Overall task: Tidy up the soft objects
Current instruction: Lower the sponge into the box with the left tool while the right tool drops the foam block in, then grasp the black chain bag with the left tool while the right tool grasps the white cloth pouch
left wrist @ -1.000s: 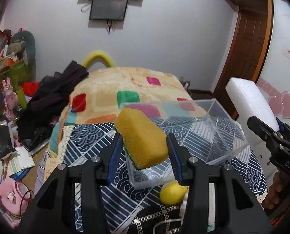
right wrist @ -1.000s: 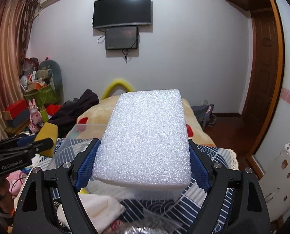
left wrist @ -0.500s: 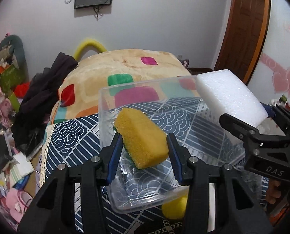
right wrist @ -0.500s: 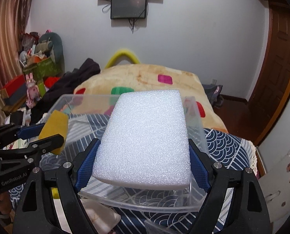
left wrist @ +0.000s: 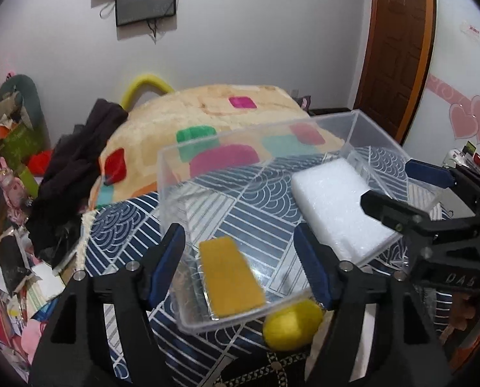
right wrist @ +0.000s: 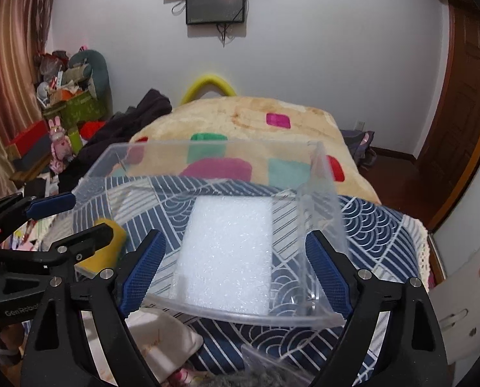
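L gripper point(left wrist: 240, 258): open, jaws either side of sponge, not touching it
R gripper point(right wrist: 235, 264): open, jaws wide of foam, no contact
sponge point(left wrist: 230, 277): yellow, flat on bin floor, L end
foam point(right wrist: 228, 254): white block, in bin, R of sponge
bin point(left wrist: 256, 138): clear plastic, on blue patterned cloth point(left wrist: 123, 229)
ball point(left wrist: 291, 325): yellow, outside bin, at near wall
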`<state>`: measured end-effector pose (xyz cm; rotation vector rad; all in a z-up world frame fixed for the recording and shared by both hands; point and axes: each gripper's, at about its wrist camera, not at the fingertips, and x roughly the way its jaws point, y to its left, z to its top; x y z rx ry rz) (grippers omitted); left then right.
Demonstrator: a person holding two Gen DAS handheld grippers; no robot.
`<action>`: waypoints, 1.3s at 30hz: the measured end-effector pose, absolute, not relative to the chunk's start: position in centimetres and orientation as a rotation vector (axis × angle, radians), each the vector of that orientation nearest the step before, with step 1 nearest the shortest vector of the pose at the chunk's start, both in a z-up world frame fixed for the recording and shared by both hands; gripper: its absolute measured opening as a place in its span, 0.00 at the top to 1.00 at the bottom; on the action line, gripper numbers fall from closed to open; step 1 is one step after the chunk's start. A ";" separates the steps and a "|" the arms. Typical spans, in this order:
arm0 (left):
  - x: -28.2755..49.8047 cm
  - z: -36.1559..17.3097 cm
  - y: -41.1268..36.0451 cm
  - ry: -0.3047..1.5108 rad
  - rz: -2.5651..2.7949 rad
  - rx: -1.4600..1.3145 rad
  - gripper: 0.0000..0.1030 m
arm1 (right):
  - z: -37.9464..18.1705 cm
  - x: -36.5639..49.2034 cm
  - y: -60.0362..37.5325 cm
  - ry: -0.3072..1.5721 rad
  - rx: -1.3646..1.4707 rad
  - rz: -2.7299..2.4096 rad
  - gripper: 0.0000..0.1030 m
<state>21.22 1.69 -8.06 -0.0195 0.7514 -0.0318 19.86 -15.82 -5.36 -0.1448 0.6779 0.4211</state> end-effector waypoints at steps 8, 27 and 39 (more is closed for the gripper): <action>18.3 -5.2 2.1 0.675 -0.039 -0.037 0.13 | -2.8 17.2 -16.7 0.587 -0.115 0.432 0.11; 9.4 -8.6 3.1 0.698 -0.003 -0.069 0.05 | -6.1 11.2 -15.0 0.576 -0.158 0.478 0.07; 6.5 -10.5 2.2 0.718 0.033 -0.005 0.05 | -10.0 13.1 -12.1 0.736 -0.117 0.572 0.08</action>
